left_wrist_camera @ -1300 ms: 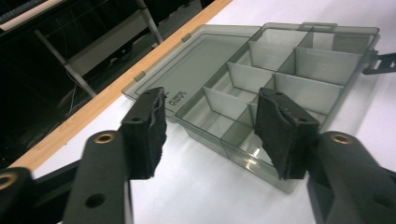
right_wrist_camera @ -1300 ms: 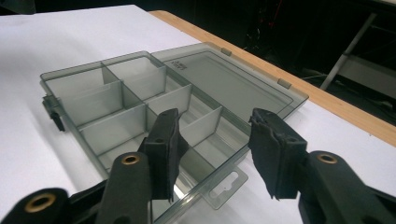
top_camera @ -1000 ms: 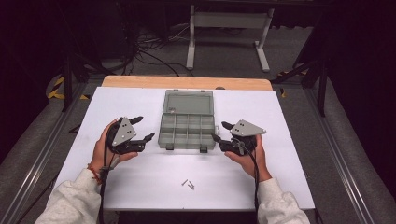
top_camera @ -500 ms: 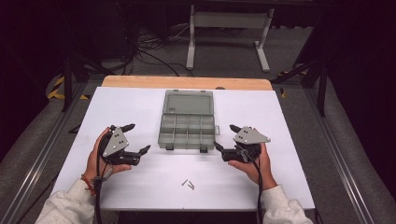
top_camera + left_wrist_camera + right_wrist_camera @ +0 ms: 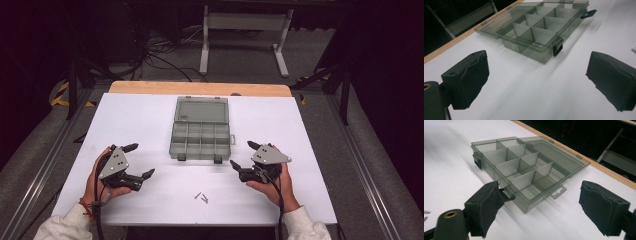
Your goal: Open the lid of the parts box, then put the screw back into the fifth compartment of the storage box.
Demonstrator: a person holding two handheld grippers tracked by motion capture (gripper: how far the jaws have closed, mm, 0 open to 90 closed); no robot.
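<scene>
A smoky-grey translucent plastic organiser box (image 5: 201, 135) with thin dividers sits on the white table top (image 5: 150, 115), and everything else is placed from it. Its lid lies flat and open on the far side, toward the bare wooden edge strip (image 5: 200, 88) of the table, and two dark latches hang at its near wall. The compartments appear empty as far as the gripper views let me see. The left gripper (image 5: 139, 162) is held in the person's left hand (image 5: 100, 182) near the box's front left corner, well clear of it, its jaws having just been opening and now standing wide apart with only table between them; in the left gripper view the box (image 5: 541, 25) lies ahead beyond the two black pads. The right gripper (image 5: 243, 154) rests in the right hand (image 5: 275, 185) just off the box's front right corner, jaws likewise spread and holding nothing; in the right gripper view the box (image 5: 524, 167) is close ahead, one latch showing just behind the left pad. A few small metal screws (image 5: 201, 197) lie loose in front of the box, between the two hands.
</scene>
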